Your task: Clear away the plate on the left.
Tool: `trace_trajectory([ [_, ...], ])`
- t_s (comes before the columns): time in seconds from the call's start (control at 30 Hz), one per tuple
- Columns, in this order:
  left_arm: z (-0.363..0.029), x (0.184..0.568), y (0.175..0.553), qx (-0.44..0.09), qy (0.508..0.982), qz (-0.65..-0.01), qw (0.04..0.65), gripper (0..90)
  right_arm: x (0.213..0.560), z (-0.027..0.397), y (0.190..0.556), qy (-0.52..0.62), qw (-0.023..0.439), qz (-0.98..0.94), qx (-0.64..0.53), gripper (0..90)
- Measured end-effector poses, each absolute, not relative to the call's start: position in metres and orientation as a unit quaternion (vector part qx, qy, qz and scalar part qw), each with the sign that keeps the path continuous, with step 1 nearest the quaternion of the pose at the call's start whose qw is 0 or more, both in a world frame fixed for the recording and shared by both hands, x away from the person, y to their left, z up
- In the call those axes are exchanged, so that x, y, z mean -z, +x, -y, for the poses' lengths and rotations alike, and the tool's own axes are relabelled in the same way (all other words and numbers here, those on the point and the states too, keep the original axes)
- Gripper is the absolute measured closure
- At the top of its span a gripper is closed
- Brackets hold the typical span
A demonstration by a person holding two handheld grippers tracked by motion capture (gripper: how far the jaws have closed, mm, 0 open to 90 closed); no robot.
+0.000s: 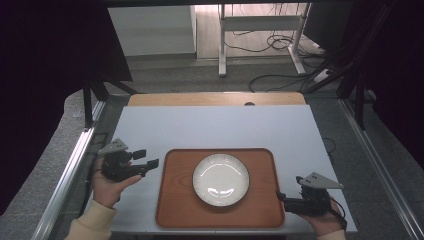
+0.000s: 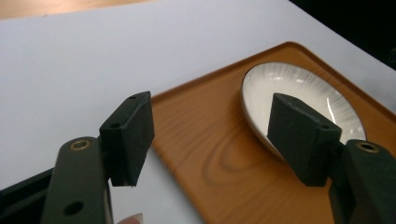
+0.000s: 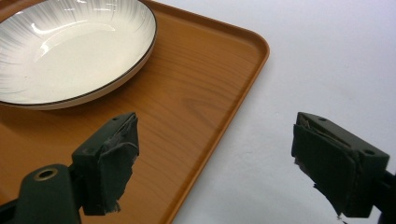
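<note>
A white ribbed plate with a dark rim sits in the middle of a brown wood-grain tray on the white table. My left gripper is held just off the tray's left edge, open, pointing at it. In the left gripper view the open left gripper straddles the tray's edge, with the plate beyond. My right gripper hovers at the tray's right front corner. In the right gripper view it is open and empty over the tray's rim, the plate farther off.
The white table top stretches bare behind the tray. A wooden strip borders its far edge. Metal rails run along both sides. Beyond the table are a desk frame and floor cables.
</note>
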State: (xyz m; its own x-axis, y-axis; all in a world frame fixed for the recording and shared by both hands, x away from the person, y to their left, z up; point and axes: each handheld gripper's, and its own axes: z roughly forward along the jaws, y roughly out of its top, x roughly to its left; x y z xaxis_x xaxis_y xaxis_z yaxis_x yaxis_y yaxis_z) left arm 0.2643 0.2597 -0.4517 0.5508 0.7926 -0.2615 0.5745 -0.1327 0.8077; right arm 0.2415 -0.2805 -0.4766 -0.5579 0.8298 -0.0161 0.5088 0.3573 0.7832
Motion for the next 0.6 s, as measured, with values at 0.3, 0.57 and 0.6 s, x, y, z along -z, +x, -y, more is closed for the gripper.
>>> trace_trajectory([
  [0.3,-0.271,0.464,0.248,-0.114,0.752,-0.462,0.456,32.3,0.476,0.281,0.242,0.422,0.215,-0.794,-0.382,15.2],
  [0.57,-0.267,0.466,0.251,-0.104,0.757,-0.457,0.456,34.5,0.475,0.284,0.24,0.423,0.217,-0.791,-0.385,15.2],
  [0.6,-0.267,0.466,0.251,-0.104,0.757,-0.457,0.456,34.2,0.475,0.284,0.24,0.423,0.217,-0.791,-0.385,15.2],
])
